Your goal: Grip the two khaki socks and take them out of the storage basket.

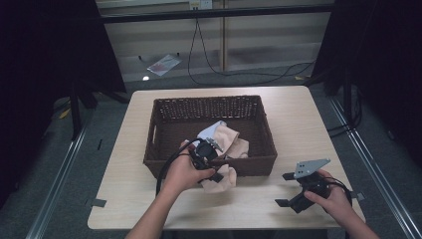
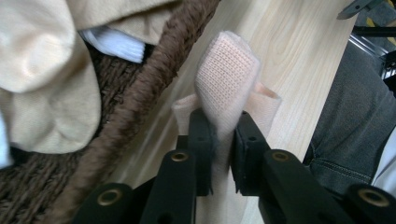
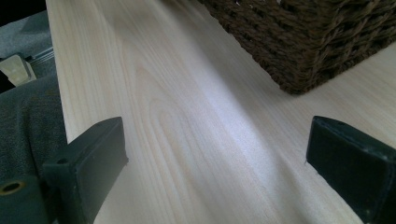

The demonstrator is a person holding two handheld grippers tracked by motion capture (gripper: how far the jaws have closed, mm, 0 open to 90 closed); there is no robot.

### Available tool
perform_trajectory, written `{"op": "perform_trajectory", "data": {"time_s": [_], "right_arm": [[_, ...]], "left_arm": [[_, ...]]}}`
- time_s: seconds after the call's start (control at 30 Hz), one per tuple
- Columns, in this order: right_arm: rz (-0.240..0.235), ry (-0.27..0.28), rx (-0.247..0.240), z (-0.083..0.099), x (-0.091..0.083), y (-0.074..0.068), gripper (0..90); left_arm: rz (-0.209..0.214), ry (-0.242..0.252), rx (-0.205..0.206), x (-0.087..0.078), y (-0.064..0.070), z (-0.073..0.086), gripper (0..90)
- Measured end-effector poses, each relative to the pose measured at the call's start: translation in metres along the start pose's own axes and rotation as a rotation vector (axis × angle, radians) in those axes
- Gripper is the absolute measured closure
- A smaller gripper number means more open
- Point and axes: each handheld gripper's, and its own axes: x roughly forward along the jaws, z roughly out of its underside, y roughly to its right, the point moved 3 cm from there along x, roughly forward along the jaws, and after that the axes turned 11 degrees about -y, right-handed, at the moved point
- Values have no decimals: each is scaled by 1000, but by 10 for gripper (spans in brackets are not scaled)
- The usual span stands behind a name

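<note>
Peach knitted sock is pinched tight in my left hand-held gripper, hanging just outside the brown woven basket. Basket sits at 12 o'clock. My right hand-held gripper waits wide, farther off.

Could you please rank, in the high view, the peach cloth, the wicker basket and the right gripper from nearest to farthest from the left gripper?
From the left gripper:
1. Peach cloth, clamped in its jaws at the basket's front.
2. Wicker basket, its front wall right beside.
3. Right gripper, far across on the table's right.
</note>
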Motion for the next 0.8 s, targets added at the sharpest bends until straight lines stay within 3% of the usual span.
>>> {"op": "perform_trajectory", "data": {"time_s": [0.17,0.2,0.27,0.37,0.43,0.8], "right_arm": [[2,4,3,0,-1,0,47],[2,4,3,0,-1,0,47],[3,3,1,0,-1,0,47],[-1,1,3,0,-1,0,47],[3,3,1,0,-1,0,47],[0,-1,0,0,0,0,47]], "left_arm": [[-13,-20,11,9,1,2,756],[-7,-14,11,10,1,2,678],[4,-8,6,10,3,2,657],[25,-1,8,9,7,2,542],[21,-1,7,7,9,2,441],[54,22,24,-24,21,-7,320]]}}
